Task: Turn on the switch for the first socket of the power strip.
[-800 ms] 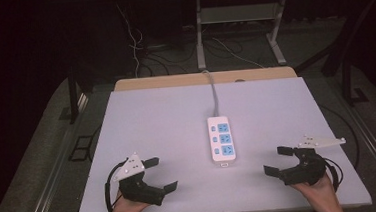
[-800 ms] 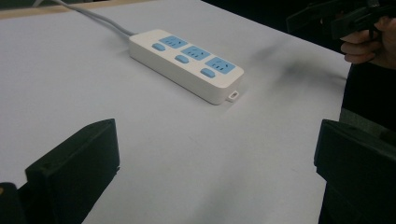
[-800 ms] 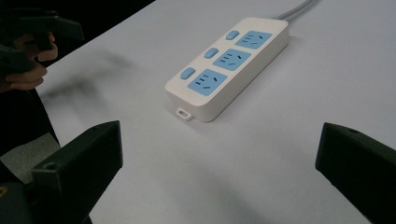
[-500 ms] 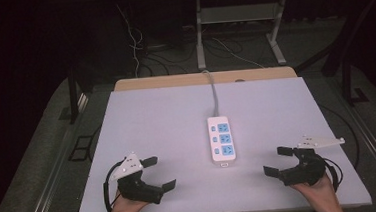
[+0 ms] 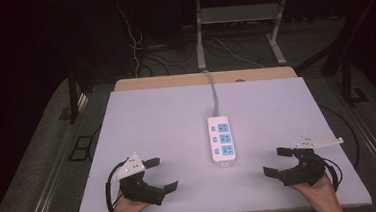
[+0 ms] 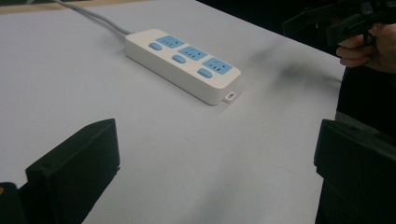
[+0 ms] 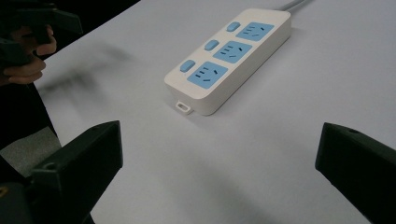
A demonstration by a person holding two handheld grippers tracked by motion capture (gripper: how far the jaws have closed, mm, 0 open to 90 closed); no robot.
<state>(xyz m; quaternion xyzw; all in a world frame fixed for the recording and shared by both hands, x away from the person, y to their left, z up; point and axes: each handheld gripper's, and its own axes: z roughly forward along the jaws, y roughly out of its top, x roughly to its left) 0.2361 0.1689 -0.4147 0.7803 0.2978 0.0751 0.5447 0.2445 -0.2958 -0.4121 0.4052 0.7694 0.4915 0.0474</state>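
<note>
A white power strip (image 5: 221,139) with three blue sockets and blue switches lies in the middle of the white table (image 5: 167,117); its grey cable (image 5: 213,94) runs off the far edge. My left gripper (image 5: 161,174) rests at the near left of the table, open and holding nothing. At the near right my right gripper (image 5: 278,161) is likewise open and holding nothing. Both point inward toward the strip, well apart from it. The left gripper view has the power strip (image 6: 183,63) ahead, and the right gripper view has the power strip (image 7: 230,56) ahead too.
A wooden board edge (image 5: 204,78) lines the table's far side. Behind it stand a metal desk frame (image 5: 238,27) and loose cables (image 5: 136,44) on the dark floor. The other hand (image 6: 369,44) appears in the left gripper view's top right.
The left gripper has shifted slightly toward the near edge of the table. The right gripper and the power strip have stayed where they were.
</note>
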